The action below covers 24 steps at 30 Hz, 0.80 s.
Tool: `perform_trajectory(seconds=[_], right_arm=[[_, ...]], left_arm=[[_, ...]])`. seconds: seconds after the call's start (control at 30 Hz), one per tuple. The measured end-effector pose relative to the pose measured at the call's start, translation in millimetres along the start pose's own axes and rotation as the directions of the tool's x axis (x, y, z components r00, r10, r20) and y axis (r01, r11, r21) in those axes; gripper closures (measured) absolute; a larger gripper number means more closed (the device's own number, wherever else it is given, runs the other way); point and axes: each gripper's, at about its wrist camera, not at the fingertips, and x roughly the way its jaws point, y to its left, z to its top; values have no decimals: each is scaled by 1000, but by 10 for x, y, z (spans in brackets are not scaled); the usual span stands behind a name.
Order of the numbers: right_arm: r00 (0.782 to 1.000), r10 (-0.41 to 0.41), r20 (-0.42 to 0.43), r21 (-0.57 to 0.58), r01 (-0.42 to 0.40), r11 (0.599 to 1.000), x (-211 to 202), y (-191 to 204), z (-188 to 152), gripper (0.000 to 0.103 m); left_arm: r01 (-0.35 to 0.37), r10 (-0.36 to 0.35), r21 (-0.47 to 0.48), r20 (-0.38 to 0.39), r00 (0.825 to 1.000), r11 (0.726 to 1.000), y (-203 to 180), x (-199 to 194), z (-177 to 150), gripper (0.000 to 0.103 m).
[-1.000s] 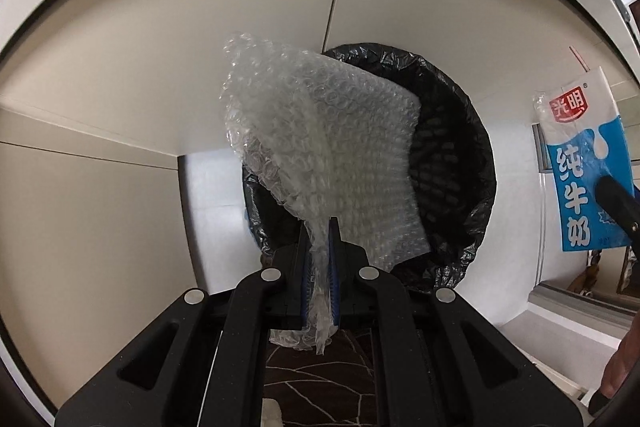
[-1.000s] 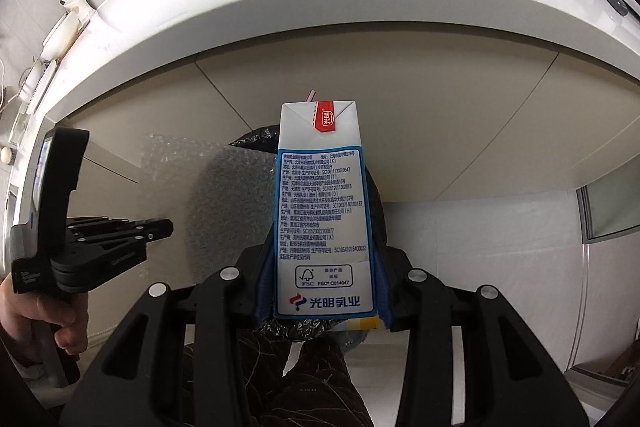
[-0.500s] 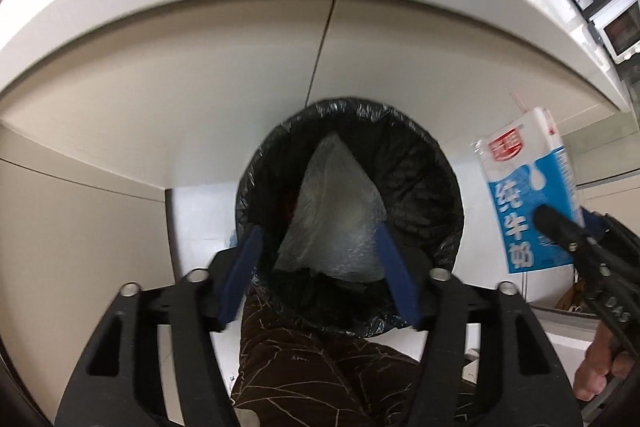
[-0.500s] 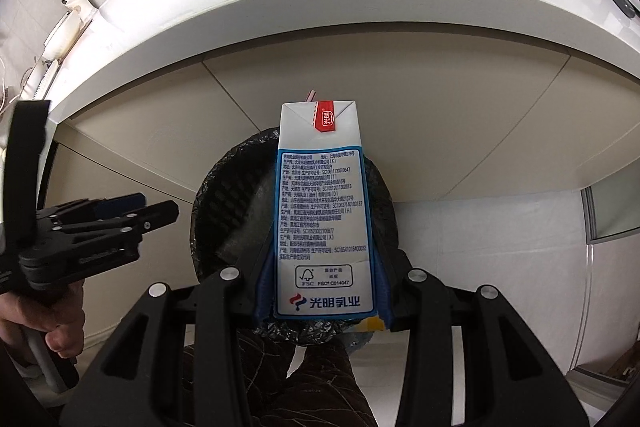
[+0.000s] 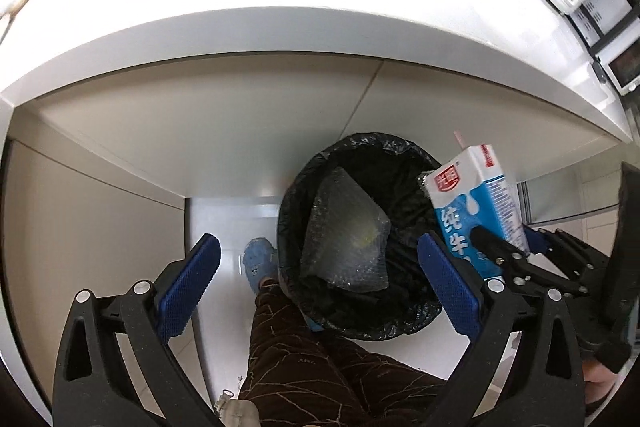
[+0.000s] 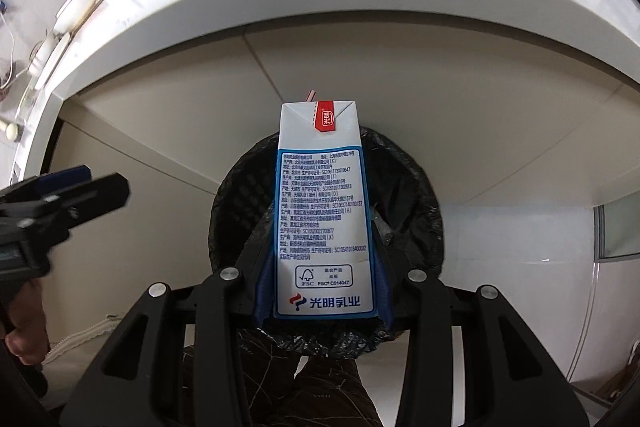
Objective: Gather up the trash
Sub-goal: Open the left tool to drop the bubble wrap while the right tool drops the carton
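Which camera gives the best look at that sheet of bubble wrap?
The left wrist view: the bubble wrap lies in plain sight inside the black-lined bin. In the right wrist view the milk carton blocks most of the bin, so the wrap cannot be made out.

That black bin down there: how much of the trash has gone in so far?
The bubble wrap already lies inside the bin; the left gripper has just opened its jaws and is empty. The milk carton is clamped in the right gripper above the bin, not yet dropped.
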Motion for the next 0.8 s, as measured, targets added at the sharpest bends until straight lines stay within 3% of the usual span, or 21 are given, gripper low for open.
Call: perform_trajectory(seconds=[0.2, 0.27, 0.4, 0.57, 0.8], right_arm=[[1000, -21, -4, -9, 21, 1000, 85, 79, 17, 61], [1000, -23, 2, -5, 23, 1000, 74, 84, 26, 51], [999, -40, 18, 1, 40, 999, 21, 70, 49, 42], [997, -69, 40, 22, 68, 997, -115, 62, 117, 21], [993, -98, 68, 54, 94, 994, -475, 2, 256, 12]], left_arm=[[-12, 12, 1, -7, 1000, 1000, 50, -8, -11, 6], [-13, 13, -1, -8, 1000, 1000, 70, 0, -20, 6], [-14, 13, -4, -15, 1000, 1000, 82, 20, -16, 6], [-10, 10, 2, -17, 1000, 1000, 44, 7, 14, 6], [-6, 6, -2, -3, 1000, 1000, -62, -127, 43, 6]])
